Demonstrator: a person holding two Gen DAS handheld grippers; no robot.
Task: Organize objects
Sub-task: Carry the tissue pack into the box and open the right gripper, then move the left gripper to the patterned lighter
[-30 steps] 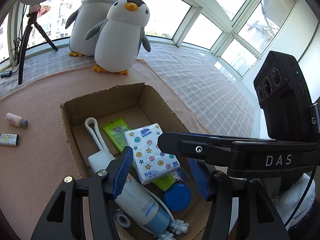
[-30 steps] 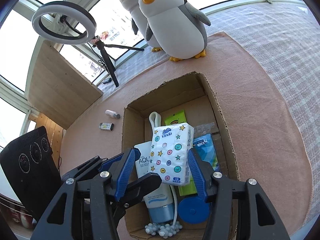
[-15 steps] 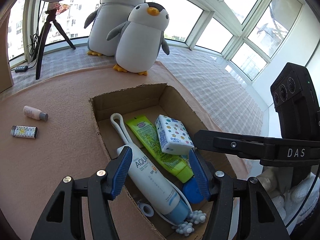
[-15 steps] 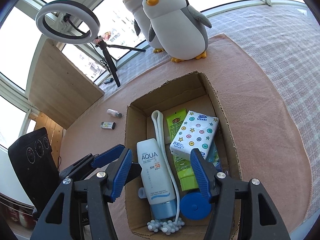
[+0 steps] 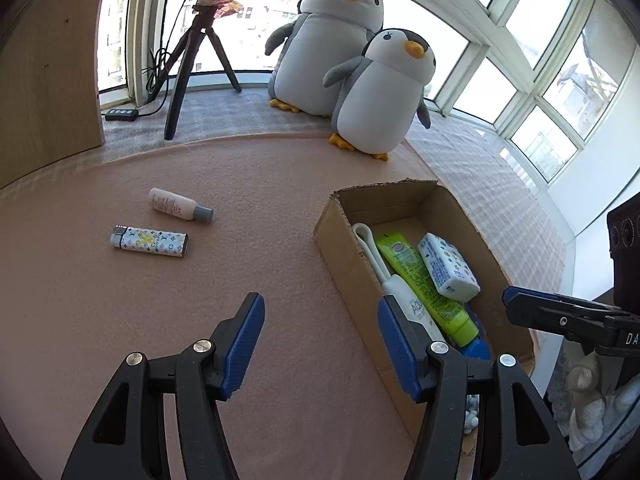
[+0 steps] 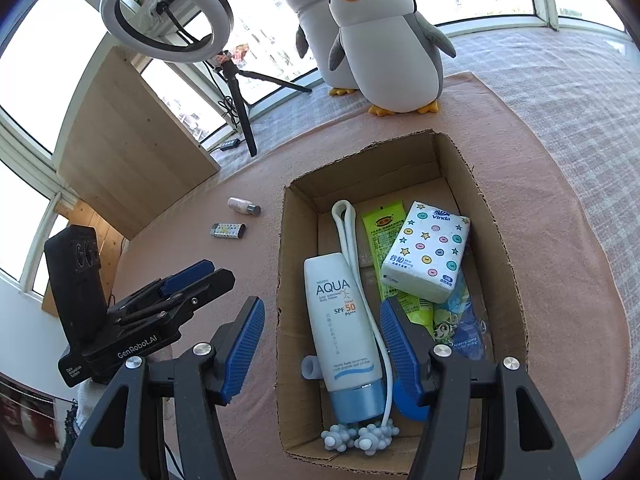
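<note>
An open cardboard box [image 6: 494,216] sits on the pink mat and holds a white AQUA sunscreen tube [image 6: 344,328], a green tube [image 6: 380,224], a white looped massager [image 6: 346,232] and a star-patterned tissue pack [image 6: 426,250] lying on top. My right gripper [image 6: 322,320] hovers open above the box's near end, holding nothing. Left of the box [image 5: 332,248], a small pink bottle [image 5: 180,208] and a patterned lighter [image 5: 150,241] lie on the mat. My left gripper [image 5: 320,320] is open above the mat, short of them. The tissue pack [image 5: 448,266] shows in the box.
Two plush penguins [image 5: 380,92] stand behind the box at the mat's far edge. A ring-light tripod [image 5: 192,64] and a wooden board [image 5: 44,80] stand at the back left. The right gripper [image 5: 560,316] reaches in over the box's near right corner.
The right gripper let go of the tissue pack, which now lies in the box. The left gripper has swung left, from over the box to the open mat near the bottle and lighter.
</note>
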